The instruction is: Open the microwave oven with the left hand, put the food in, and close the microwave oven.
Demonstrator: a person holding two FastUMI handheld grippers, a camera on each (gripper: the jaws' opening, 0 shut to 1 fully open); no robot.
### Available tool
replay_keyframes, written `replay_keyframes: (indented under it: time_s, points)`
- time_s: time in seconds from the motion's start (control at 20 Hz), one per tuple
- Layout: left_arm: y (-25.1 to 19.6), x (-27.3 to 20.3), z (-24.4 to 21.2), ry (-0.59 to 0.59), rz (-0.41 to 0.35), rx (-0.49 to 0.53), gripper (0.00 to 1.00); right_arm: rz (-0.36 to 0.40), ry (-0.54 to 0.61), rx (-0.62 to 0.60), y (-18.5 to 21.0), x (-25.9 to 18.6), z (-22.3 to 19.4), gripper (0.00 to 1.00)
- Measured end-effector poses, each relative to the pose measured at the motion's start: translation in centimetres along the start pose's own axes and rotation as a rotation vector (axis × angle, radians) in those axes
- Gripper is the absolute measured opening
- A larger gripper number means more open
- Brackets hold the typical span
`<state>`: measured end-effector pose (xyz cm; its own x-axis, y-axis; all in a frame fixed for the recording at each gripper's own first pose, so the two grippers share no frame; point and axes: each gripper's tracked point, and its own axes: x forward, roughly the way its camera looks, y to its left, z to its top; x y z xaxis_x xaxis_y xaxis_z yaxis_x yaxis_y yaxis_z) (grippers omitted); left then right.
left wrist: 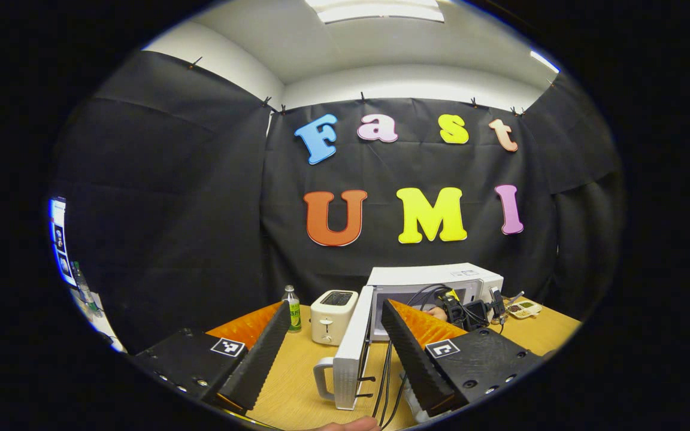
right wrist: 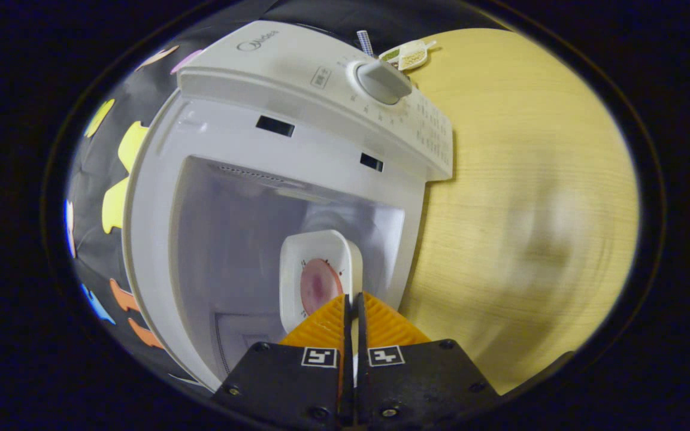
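The white microwave (left wrist: 435, 278) stands on the wooden table with its door (left wrist: 350, 353) swung open edge-on toward me. The door's handle (left wrist: 321, 378) faces left. My left gripper (left wrist: 335, 308) is open, its fingers wide apart on either side of the door's edge and not touching it. In the right gripper view the microwave's cavity (right wrist: 231, 239) gapes open. My right gripper (right wrist: 352, 297) is shut on the rim of a white dish (right wrist: 321, 254) with a pink piece of food (right wrist: 318, 286), held in the cavity's mouth. The right gripper and its hand (left wrist: 465, 310) also show at the oven's front.
A white toaster (left wrist: 333, 308) and a green-labelled bottle (left wrist: 291, 308) stand left of the door. A small tray of snacks (left wrist: 524, 308) lies right of the microwave. Black cables (left wrist: 387, 383) trail over the table (right wrist: 530, 209). The oven's knob (right wrist: 381, 81) sits on its control panel.
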<state>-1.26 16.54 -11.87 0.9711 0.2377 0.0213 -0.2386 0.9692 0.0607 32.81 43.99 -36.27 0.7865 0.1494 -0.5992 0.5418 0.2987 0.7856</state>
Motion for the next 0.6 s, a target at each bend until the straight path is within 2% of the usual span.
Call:
replay_keyframes:
  time_s: [0.05, 0.2, 0.35, 0.45, 0.5, 0.55, 0.6]
  points:
    - [-0.1, 0.1, -0.1, 0.007, -0.005, -0.003, 0.94, 0.004, -0.008, -0.033, 0.4, 0.4, -0.2, 0.0]
    - [-1.3, -0.2, -0.4, 0.021, -0.054, -0.025, 0.94, 0.029, -0.033, -0.069, 1.3, 1.1, -0.1, 0.0]
    - [-0.8, -0.4, -0.2, 0.006, -0.041, -0.026, 0.94, 0.02, -0.02, -0.074, 0.8, 2.0, -0.6, 0.02]
    - [-1.0, -0.6, -0.3, 0.005, -0.048, -0.034, 0.94, 0.059, 0.007, -0.065, 1.0, 2.3, -0.8, 0.02]
    - [-0.9, -0.6, -0.3, 0.009, -0.046, -0.034, 0.94, 0.07, 0.027, -0.046, 0.7, 2.3, -1.1, 0.1]
    - [-0.7, -0.6, -0.2, 0.008, -0.04, -0.032, 0.94, 0.086, 0.04, -0.01, 0.7, 2.0, -1.3, 0.27]
    - [-0.6, -0.8, 0.0, 0.004, -0.038, -0.03, 0.94, 0.124, 0.049, -0.003, 1.4, 1.5, -1.3, 0.39]
